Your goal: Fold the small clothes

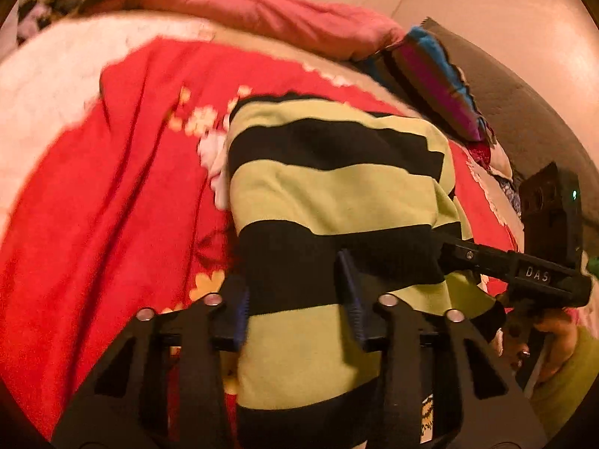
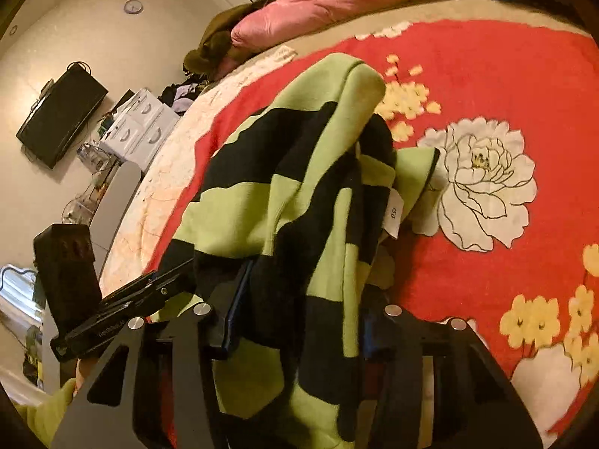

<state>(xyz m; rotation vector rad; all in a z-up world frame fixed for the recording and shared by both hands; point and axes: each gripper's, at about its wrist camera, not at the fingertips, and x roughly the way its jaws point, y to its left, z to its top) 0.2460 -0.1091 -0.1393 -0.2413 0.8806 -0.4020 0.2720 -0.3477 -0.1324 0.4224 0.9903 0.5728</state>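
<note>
From the left view, I see a bed under a red blanket; my left tool stands open around the striped sweater. From the right view, my right tool grips the sweater's bunched cloth, lifted near me. Folding looks barely begun.

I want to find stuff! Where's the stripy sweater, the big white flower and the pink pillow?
stripy sweater [image 1: 329, 191]: left wrist view, on a green stripe.
big white flower [image 2: 483, 183]: right wrist view, on its petals.
pink pillow [image 2: 322, 3]: right wrist view, on its middle.
</note>
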